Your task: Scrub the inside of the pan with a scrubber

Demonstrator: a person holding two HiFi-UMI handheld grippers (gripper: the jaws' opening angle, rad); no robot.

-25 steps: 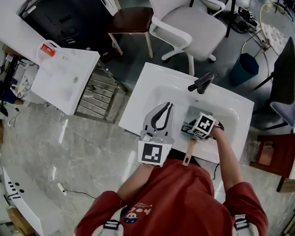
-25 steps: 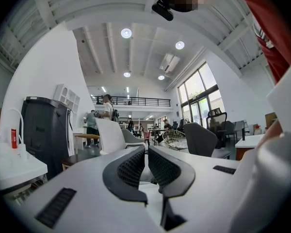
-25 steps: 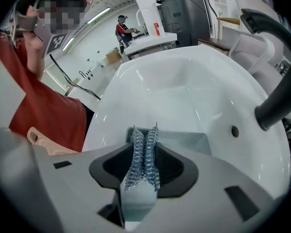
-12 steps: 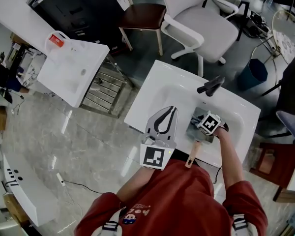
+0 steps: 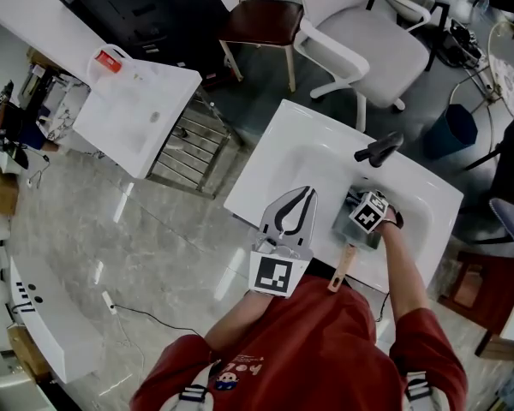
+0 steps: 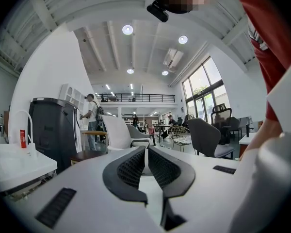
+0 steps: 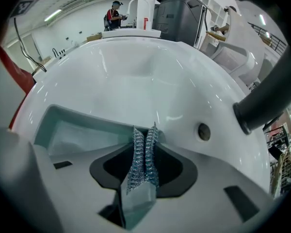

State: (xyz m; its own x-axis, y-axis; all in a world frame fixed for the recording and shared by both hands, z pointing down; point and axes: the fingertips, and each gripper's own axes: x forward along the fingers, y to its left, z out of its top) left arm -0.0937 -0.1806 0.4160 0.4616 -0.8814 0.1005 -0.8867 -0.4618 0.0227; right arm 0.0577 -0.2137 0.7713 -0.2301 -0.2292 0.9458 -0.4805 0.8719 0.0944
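A square pan [image 5: 344, 223] with a wooden handle [image 5: 341, 268] lies in the white sink [image 5: 325, 157]. In the right gripper view its pale green inside [image 7: 72, 130] fills the lower left. My right gripper [image 7: 145, 134] is shut on a steel mesh scrubber [image 7: 144, 155], with its jaw tips low over the pan's far wall. From the head view the right gripper [image 5: 368, 212] sits over the pan, jaws hidden under its marker cube. My left gripper [image 5: 306, 193] hovers over the sink's left rim, shut and holding nothing; the same left gripper [image 6: 146, 152] faces the room.
A black faucet [image 5: 377, 151] rises at the sink's back, and shows as a black faucet [image 7: 264, 103] beside an overflow hole [image 7: 202, 131]. Behind the sink stand a white office chair [image 5: 360, 41] and a brown stool [image 5: 261, 20]. Another white basin [image 5: 137, 110] stands to the left.
My right gripper has shifted a little toward the far side of the pan with the scrubber. The left gripper has stayed over the sink's rim. The head camera has drifted.
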